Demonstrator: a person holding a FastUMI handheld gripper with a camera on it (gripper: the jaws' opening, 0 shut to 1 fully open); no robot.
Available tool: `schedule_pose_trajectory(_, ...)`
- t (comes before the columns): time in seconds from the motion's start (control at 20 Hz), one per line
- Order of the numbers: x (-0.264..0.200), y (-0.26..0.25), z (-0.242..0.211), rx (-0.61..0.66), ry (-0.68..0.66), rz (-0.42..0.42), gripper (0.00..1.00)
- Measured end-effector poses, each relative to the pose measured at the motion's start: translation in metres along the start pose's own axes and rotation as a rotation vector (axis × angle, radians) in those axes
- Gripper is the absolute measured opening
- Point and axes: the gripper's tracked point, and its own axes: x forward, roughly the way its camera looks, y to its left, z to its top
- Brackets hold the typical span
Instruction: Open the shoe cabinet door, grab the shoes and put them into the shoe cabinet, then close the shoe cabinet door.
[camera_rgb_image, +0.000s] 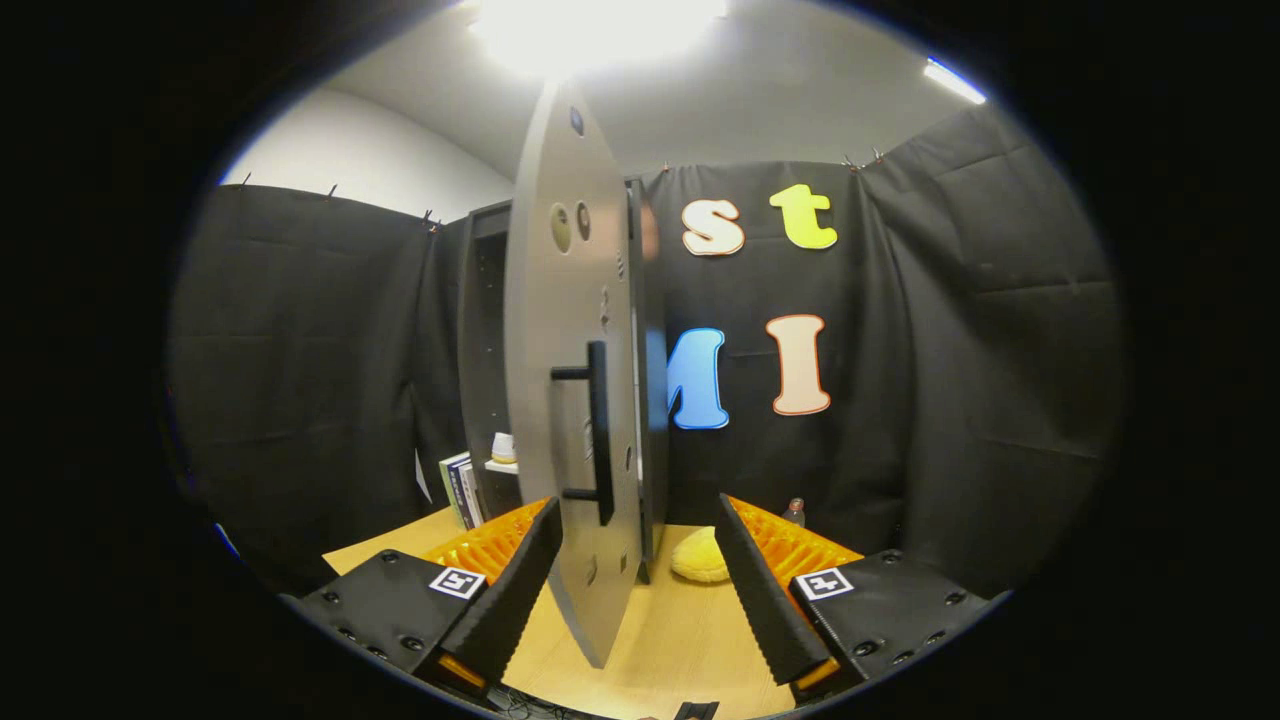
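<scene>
Inspecting from the gripper view: my gripper (635, 590) stands with its fingers spread wide, gripping nothing. The shoe cabinet door (570, 380) hangs swung out, edge-on, just ahead and passing between the fingers, its dark bar handle (597, 432) facing right. The cabinet body (487, 350) stands behind on the tabletop (680, 640), with books (460, 490) at its left foot. A yellow shoe (700, 556), apparently a slipper, lies on the tabletop just right of the door's lower edge, beyond my fingers.

I judge the opening step done or near done. Next calls for clearing the door, moving right and closing on the shoe.
</scene>
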Motion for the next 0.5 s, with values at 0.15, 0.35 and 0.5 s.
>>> schedule_pose_trajectory(0.15,0.022,-0.018,0.005,0.03,-0.015,-0.042,0.97)
schedule_pose_trajectory(0.35,0.048,-0.032,0.017,0.022,-0.045,-0.09,0.97)
schedule_pose_trajectory(0.5,0.067,-0.03,0.024,-0.031,-0.048,-0.113,0.97)
